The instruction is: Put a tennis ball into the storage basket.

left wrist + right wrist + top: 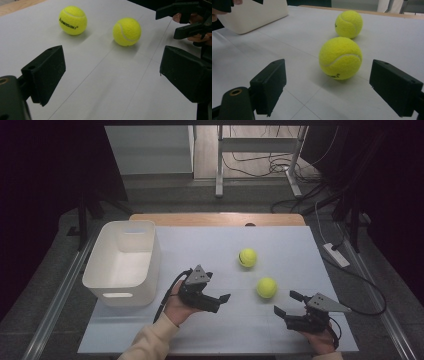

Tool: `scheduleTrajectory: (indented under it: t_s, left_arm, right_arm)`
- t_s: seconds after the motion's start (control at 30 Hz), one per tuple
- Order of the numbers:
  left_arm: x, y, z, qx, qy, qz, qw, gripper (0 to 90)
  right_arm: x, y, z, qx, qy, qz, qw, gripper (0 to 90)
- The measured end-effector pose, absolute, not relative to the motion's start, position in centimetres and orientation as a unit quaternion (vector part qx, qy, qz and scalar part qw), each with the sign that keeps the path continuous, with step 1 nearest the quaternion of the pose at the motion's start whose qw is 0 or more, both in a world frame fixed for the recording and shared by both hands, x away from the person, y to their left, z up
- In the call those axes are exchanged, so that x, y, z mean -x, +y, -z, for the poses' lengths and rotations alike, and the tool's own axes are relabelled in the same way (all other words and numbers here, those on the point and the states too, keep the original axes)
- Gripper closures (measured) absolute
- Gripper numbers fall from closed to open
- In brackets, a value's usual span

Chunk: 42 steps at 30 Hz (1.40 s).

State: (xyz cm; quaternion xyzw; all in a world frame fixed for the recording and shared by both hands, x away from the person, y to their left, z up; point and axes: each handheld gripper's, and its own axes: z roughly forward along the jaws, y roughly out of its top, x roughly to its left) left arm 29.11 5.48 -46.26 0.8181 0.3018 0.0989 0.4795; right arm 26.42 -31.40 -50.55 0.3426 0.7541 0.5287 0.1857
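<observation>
Two tennis balls on the desk (280, 330), both loose, neither held. Near ball (266, 288) sits just ahead of the right gripper (289, 303), lined up between its jaws in the right gripper view (340, 58). Far ball (247, 257) is further back, printed lettering facing the left gripper view (72, 20); the two are near each other but apart.

Handling, my read: light, felt-covered, springy rather than rigid. Felt should give decent friction, so slip is a low risk. The bigger risk is rolling: a round ball on a flat desk goes off if one jaw touches first. Take it across the widest part, jaws level with the ball's middle, both pads closing evenly. Too high or too low and it will likely squirt out.

Right gripper: released, jaws spread wider than the ball, nothing between the pads yet. Left gripper (212, 292): also released, jaws wide apart, empty, aimed toward the balls from the bin side.

Count:
- tennis balls: 2
- white bin (122, 262): 1, open top, looks empty from the high view, on the left part of the desk, well apart from both balls
- grippers: 2, one per hand

Bin seems the likely drop point. Near ball is the obvious first pick for the right side.
</observation>
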Motion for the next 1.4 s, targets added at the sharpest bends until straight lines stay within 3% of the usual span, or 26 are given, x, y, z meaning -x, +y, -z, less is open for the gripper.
scheduleTrajectory:
  t_s: [1.4]
  left_arm:
    - [-33.8,-0.1,46.5,-0.833,0.291,-0.058,0.467,7.3]
  right_arm:
    - [-26.3,-31.3,50.0,-0.338,0.745,-0.541,0.197,14.1]
